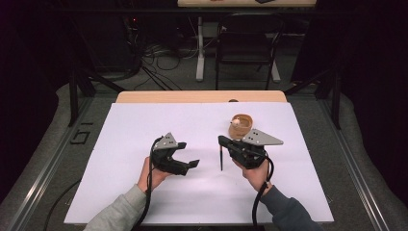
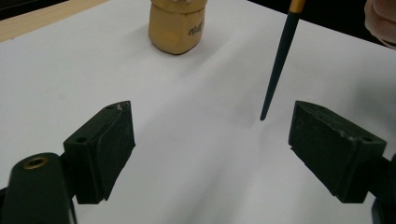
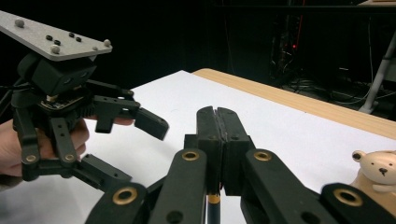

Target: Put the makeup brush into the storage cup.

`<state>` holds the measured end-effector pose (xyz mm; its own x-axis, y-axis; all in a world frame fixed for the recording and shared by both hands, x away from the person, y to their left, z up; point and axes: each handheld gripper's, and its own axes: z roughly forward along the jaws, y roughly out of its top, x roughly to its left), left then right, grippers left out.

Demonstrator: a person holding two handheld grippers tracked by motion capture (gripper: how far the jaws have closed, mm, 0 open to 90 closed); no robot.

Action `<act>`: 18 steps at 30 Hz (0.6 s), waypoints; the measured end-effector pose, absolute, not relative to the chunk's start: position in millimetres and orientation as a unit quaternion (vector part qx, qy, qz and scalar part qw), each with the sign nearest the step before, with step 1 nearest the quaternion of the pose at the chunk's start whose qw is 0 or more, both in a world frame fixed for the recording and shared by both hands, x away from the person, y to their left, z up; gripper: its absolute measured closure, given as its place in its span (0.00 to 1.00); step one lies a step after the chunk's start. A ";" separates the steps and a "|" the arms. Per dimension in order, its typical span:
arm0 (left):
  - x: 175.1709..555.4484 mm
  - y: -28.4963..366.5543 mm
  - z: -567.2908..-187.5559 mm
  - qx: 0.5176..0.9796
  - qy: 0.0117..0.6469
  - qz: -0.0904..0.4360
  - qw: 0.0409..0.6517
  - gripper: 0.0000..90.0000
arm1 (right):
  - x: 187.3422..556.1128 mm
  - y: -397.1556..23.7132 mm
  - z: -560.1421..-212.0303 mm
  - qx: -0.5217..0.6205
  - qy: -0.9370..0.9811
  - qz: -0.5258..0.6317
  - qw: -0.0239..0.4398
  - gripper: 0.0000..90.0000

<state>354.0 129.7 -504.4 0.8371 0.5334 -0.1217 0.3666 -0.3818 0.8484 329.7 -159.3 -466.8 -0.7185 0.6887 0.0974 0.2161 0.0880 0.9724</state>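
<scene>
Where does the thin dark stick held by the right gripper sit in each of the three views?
High view: the stick hangs below the right gripper, centre-right.
Left gripper view: upper right, tip touching the white sheet.
Right gripper view: bottom centre, clamped under the shut jaws.
Shared landmark: the tan bear cup.

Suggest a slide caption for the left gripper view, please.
Open left gripper faces a dark brush standing tip-down on white paper.
</scene>
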 end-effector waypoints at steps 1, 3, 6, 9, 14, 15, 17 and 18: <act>353.7 133.6 -504.8 0.827 0.275 0.088 0.482 0.14 | 330.0 -159.6 -466.7 0.319 0.710 0.596 0.198 0.99; 353.0 139.0 -505.6 0.826 0.284 0.090 0.479 0.11 | 330.5 -161.6 -465.8 0.321 0.711 0.593 0.200 0.99; 352.4 149.4 -507.5 0.826 0.292 0.093 0.473 0.08 | 331.1 -163.7 -464.6 0.322 0.709 0.594 0.203 0.99; 350.4 162.1 -509.2 0.824 0.305 0.104 0.465 0.06 | 332.2 -167.2 -462.2 0.324 0.706 0.594 0.209 0.99; 348.1 172.9 -512.8 0.826 0.313 0.108 0.457 0.04 | 334.1 -171.9 -459.5 0.327 0.702 0.594 0.215 0.99; 347.3 175.2 -513.7 0.826 0.315 0.107 0.455 0.04 | 334.1 -171.9 -459.5 0.327 0.702 0.594 0.215 0.99; 346.4 180.6 -515.1 0.825 0.318 0.110 0.454 0.03 | 335.2 -174.0 -458.1 0.330 0.700 0.594 0.219 0.99; 345.8 182.8 -515.2 0.825 0.321 0.109 0.453 0.02 | 335.5 -175.2 -457.2 0.331 0.701 0.592 0.220 0.99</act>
<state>345.8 182.8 -515.2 0.7709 0.6271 -0.1111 0.4305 -0.3846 0.8166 335.5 -175.2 -457.2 -0.6844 0.7245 0.0824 0.2027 0.0804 0.9759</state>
